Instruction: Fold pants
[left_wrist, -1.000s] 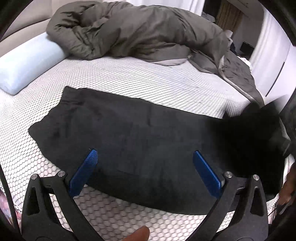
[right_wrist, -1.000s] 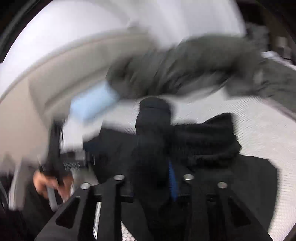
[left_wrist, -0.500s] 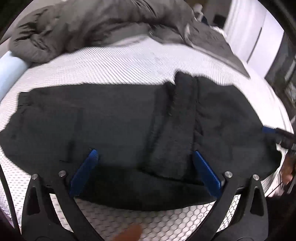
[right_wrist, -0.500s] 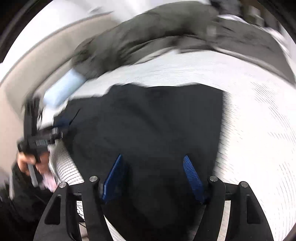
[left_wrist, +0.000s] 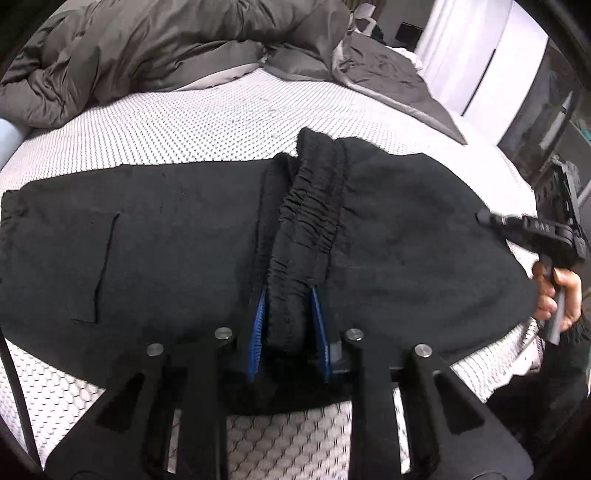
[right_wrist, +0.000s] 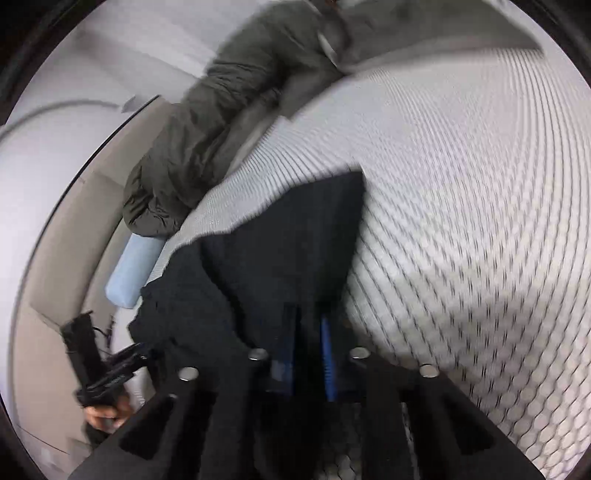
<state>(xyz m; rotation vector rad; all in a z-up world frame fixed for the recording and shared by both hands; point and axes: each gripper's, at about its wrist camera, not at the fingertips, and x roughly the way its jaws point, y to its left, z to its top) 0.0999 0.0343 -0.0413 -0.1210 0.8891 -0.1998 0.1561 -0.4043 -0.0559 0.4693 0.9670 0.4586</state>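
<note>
Black pants (left_wrist: 166, 236) lie folded across the white mesh mattress (left_wrist: 207, 125), the gathered elastic waistband (left_wrist: 310, 218) lying over the middle. My left gripper (left_wrist: 288, 302) is shut on the near end of that waistband. In the left wrist view my right gripper (left_wrist: 491, 219) reaches the pants' right edge. In the right wrist view my right gripper (right_wrist: 308, 325) is shut on a fold of the black pants (right_wrist: 280, 251), whose cloth hides its tips. The left gripper (right_wrist: 140, 350) shows at the lower left.
A rumpled grey duvet (left_wrist: 177, 48) fills the back of the bed and shows in the right wrist view (right_wrist: 195, 147). A light blue pillow (right_wrist: 135, 273) lies by the headboard. White wardrobe doors (left_wrist: 480, 55) stand at the right.
Both grippers were open half a second ago and have now shut on the pants. The left gripper closed on the waistband that the right gripper laid across the middle.
</note>
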